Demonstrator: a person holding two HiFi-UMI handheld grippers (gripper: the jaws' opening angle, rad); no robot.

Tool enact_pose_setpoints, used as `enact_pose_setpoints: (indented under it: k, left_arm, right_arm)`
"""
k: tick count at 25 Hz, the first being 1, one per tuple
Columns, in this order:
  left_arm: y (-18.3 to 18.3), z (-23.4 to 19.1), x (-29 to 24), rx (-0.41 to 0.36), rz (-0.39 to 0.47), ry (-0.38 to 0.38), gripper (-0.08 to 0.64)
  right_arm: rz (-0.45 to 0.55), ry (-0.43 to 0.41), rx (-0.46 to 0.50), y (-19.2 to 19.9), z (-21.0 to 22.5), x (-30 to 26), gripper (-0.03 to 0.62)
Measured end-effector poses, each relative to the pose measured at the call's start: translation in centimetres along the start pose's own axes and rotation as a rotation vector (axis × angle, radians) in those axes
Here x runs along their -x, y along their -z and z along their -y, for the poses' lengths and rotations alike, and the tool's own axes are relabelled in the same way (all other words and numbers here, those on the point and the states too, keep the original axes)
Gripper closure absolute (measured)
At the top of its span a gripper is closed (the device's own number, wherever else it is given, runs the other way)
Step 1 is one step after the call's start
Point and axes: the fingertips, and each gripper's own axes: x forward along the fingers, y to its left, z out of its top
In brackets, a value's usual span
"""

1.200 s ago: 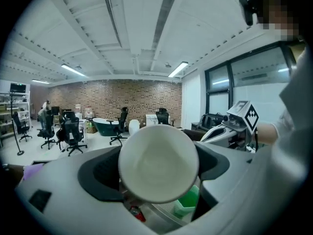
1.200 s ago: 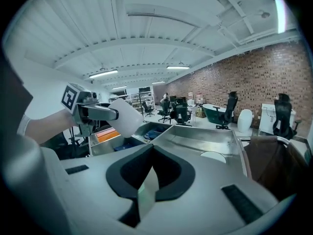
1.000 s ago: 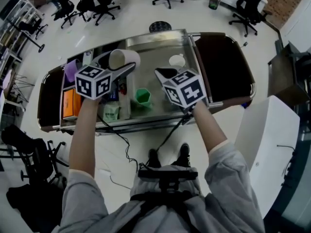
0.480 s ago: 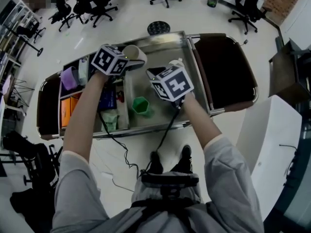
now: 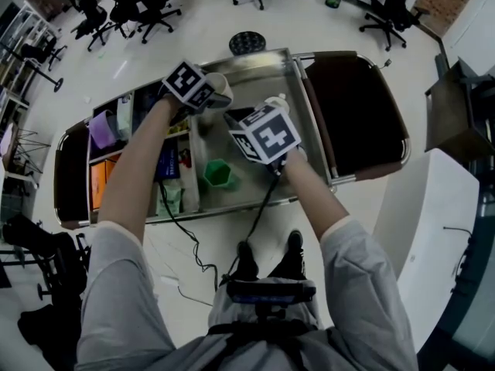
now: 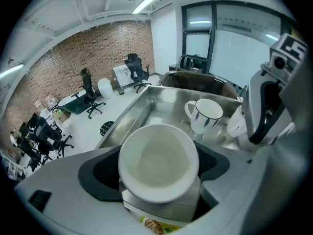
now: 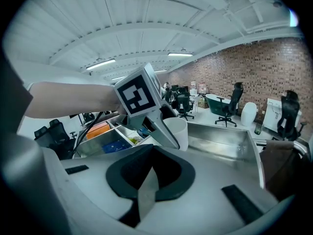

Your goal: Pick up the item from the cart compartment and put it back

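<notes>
Grips the white cup (image 6: 156, 155) in the wide-spread jaws of the left gripper (image 6: 157, 173), mouth toward the camera, above the cart's steel compartment (image 6: 156, 99). Risks a slip or a clink against the patterned mug (image 6: 208, 114) standing just ahead, judging by the smooth round wall under only two pads and the tilt of the cup, if lowered askew or let go too high. Shows only in the right gripper view the right gripper (image 7: 146, 190) pressed together on nothing, only in the head view the green cup (image 5: 219, 174) nearer the person, and only in the left gripper view the mug's closeness.
</notes>
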Motion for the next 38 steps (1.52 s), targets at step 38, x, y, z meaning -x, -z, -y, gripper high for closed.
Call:
enact_pose_setpoints:
  k: [38]
  left_arm:
    - [1.3,-0.8,-0.1,-0.002,-0.020,-0.028,0.046]
  right_arm:
    - [0.013,0.019,-0.007,-0.2,0.8,1.8,0.583]
